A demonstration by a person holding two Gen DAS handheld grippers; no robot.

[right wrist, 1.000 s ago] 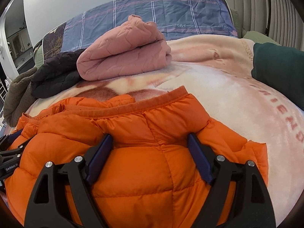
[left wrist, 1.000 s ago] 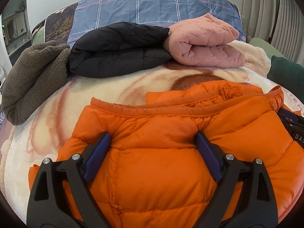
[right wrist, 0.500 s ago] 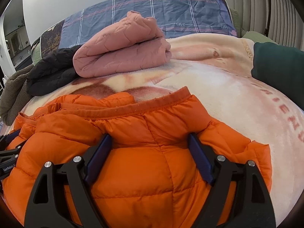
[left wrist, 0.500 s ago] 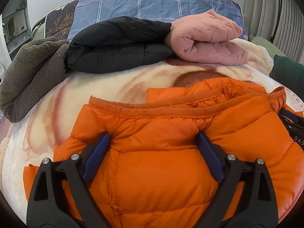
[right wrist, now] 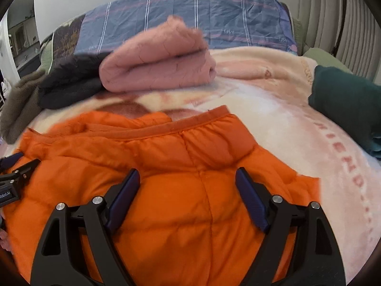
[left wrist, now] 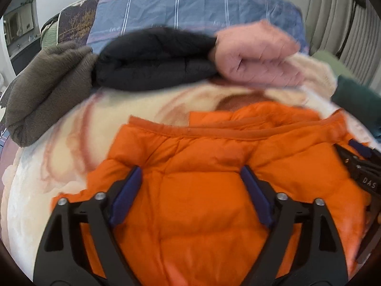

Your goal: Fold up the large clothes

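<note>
So both views are a bit motion-blurred, but the orange puffer jacket (left wrist: 202,190) is folded up on the cream fleece blanket (left wrist: 47,166) covering the bed, ribbed hem edge facing away from the cameras. The left gripper (left wrist: 191,176) has its fingers (left wrist: 126,193) spread wide over the jacket's left half, and they've just been closing in a little, with puffy orange fabric bulging up between them; can't honestly tell if the pads are pinching it or just resting against it. The right gripper (right wrist: 188,178) is set the same way on the right half, fingers (right wrist: 250,200) wide apart with padding swelling up between them. Each gripper peeks into the other's view at the edge. Behind the jacket, lined up near the blue plaid pillow (right wrist: 190,16): a folded pink quilted jacket (right wrist: 159,69), a folded black jacket (left wrist: 152,62) touching it, and a brown-grey fleece (left wrist: 47,90) on the far left. A dark green garment (right wrist: 345,104) sits off to the right.
</note>
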